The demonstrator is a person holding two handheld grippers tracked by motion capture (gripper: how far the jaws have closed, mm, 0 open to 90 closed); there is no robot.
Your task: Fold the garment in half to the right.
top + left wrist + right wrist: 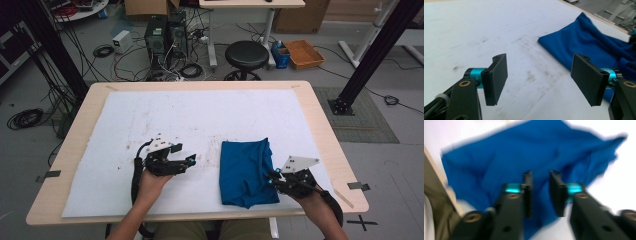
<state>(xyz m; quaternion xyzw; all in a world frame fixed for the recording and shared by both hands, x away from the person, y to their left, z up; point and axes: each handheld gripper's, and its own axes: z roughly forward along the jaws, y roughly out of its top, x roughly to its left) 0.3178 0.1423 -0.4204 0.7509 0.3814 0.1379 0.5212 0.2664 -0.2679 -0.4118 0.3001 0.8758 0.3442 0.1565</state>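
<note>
A folded blue cloth [247, 172] is seen on the white mat [200, 120], right of centre, near the table's front edge; L gripper [189, 161] is held over bare mat w/ jaws wide, nothing betw. them. R gripper [270, 178] is held at the cloth's right edge, jaws narrow w/ a small gap; no fabric is pinched.

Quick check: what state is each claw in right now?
Left claw: open, holding nothing.
Right claw: nearly closed, small gap, nothing gripped, over the blue cloth.
</note>
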